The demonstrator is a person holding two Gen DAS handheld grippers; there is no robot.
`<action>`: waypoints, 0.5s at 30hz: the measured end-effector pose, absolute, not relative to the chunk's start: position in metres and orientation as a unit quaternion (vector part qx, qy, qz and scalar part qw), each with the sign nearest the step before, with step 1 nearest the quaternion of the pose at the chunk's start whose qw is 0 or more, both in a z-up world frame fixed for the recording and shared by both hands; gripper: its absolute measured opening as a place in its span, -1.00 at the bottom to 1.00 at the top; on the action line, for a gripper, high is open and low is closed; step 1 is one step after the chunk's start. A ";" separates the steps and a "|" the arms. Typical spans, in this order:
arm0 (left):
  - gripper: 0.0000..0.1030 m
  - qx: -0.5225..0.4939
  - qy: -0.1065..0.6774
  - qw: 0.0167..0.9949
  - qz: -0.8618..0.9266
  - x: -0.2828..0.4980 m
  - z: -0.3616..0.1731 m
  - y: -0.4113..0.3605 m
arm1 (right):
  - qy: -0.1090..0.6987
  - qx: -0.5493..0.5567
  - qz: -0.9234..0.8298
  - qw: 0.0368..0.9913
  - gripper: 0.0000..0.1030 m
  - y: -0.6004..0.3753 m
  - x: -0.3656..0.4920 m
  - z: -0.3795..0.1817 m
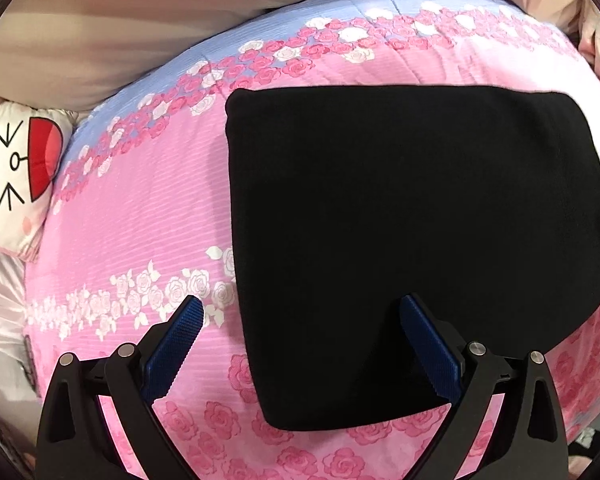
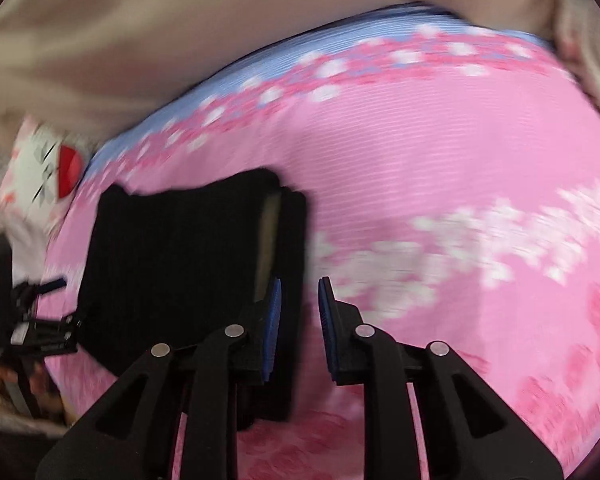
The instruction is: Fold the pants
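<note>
Already folded into a compact black rectangle, the pants (image 1: pixel 412 248) lie flat on the floral quilt (image 1: pixel 140 216), towards its pillow-side edge. Left gripper (image 1: pixel 300 344) hovers wide open and empty above their near edge; right gripper (image 2: pixel 299 320), jaws narrowly apart, grips nothing beside the stacked layers.

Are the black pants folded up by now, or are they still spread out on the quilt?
Folded. The black pants lie as one compact rectangle on the pink floral quilt, and the right wrist view shows stacked layers at one edge.
</note>
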State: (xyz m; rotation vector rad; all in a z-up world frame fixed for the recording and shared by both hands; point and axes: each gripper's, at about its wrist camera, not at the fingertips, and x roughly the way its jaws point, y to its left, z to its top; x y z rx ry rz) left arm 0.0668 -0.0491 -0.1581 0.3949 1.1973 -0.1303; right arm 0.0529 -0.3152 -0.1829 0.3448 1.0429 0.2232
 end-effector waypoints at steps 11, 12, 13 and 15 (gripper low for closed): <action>0.89 0.200 0.569 0.797 -0.030 0.070 -0.161 -0.058 | 0.484 0.193 0.184 0.833 -0.62 -0.293 0.064 -0.184; 0.89 0.201 0.569 0.797 -0.029 0.069 -0.161 -0.058 | 0.491 0.202 0.185 0.827 -0.62 -0.301 0.060 -0.189; 0.89 0.201 0.568 0.797 -0.029 0.069 -0.161 -0.058 | 0.499 0.208 0.188 0.820 -0.62 -0.304 0.062 -0.194; 0.89 0.197 0.570 0.797 -0.025 0.069 -0.163 -0.058 | 0.500 0.218 0.212 0.811 -0.62 -0.306 0.064 -0.199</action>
